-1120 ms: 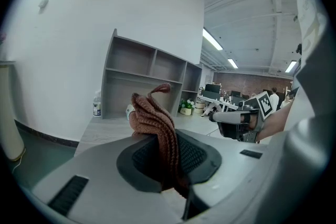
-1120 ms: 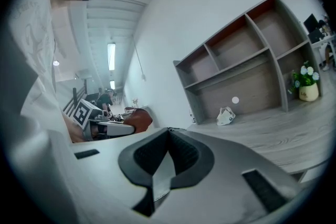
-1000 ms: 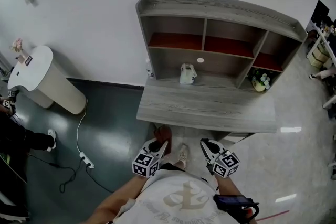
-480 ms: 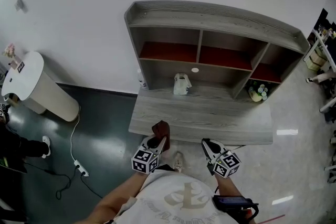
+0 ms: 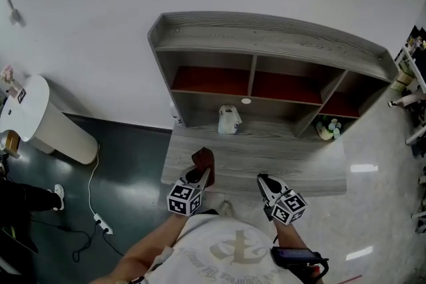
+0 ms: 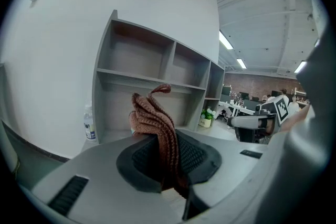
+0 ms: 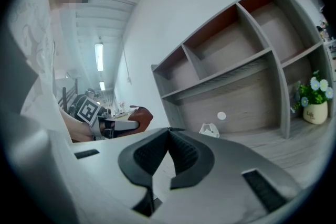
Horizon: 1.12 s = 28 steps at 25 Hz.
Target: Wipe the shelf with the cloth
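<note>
The grey wooden shelf stands against the white wall, with red-backed upper compartments and a desk-like lower board. A brown knitted cloth is pinched in my left gripper, which hovers over the front left part of that board. In the left gripper view the cloth sticks up between the jaws, with the shelf ahead. My right gripper hangs at the board's front edge, shut and empty; its tips meet in the right gripper view.
A small white bag sits at the back of the lower board, a clear bottle at its left end and a potted plant in the right compartment. A white bin and a floor cable lie to the left.
The person has stepped closer to the shelf. My left gripper has carried the cloth forward from the floor side onto the lower board's front; the right gripper followed up to the edge.
</note>
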Each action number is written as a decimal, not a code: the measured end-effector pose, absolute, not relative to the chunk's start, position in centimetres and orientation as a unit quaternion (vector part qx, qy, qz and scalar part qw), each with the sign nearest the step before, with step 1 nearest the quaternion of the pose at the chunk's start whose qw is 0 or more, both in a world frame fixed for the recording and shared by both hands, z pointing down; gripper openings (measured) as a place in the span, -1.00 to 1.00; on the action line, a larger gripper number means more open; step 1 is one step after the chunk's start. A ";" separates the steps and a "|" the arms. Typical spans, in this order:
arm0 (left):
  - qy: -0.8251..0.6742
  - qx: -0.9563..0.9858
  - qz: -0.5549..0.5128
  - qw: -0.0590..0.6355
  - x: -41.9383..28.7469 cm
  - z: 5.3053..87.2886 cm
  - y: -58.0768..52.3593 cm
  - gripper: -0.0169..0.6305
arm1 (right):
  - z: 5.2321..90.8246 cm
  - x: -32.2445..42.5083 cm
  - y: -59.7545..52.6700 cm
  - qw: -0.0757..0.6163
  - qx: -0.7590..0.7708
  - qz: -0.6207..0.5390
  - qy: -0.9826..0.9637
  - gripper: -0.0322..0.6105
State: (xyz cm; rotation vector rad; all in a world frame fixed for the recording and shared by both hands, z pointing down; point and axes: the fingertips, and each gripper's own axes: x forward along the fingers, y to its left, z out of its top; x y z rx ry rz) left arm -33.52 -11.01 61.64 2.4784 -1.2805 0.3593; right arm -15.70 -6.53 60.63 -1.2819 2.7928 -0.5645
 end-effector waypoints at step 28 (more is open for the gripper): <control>-0.582 0.789 0.196 0.020 -41.5 49.1 -38.6 -0.73 | 60.4 -17.5 -17.2 0.009 -0.423 -0.182 0.888 -0.89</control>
